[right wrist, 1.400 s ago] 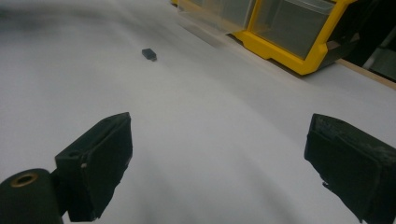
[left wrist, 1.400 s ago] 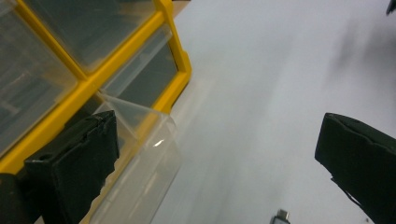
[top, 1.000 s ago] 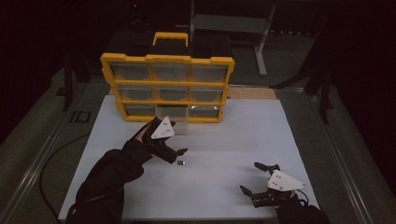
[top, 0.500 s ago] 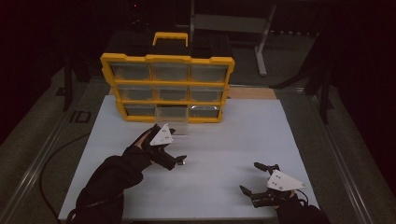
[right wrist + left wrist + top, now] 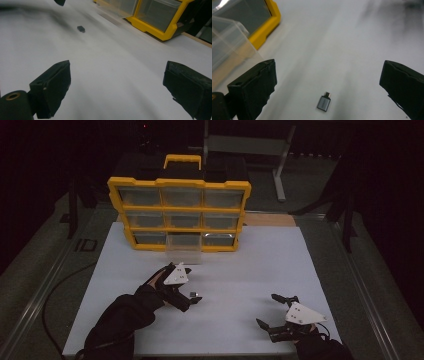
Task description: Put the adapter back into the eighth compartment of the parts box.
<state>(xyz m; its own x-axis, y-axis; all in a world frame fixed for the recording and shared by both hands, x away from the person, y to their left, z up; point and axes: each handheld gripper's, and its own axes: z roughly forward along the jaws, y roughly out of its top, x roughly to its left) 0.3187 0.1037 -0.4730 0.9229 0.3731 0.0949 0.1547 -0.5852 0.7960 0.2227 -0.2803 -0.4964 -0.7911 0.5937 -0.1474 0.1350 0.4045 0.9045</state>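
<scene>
In the high view the small adapter (image 5: 195, 295) is too tiny for me to read any detail, and my left gripper (image 5: 186, 298) covers part of the sheet beside it. My right hand (image 5: 312, 345) is cut off by the bottom edge. In my left gripper view the clear drawer (image 5: 227, 47) runs off the left edge, blurred. In my right gripper view the adapter is only a dark smear.

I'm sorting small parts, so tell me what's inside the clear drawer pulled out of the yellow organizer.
The pulled-out drawer of the yellow organizer looks empty through its clear walls. Its back end, inside the frame, is hidden.
</scene>
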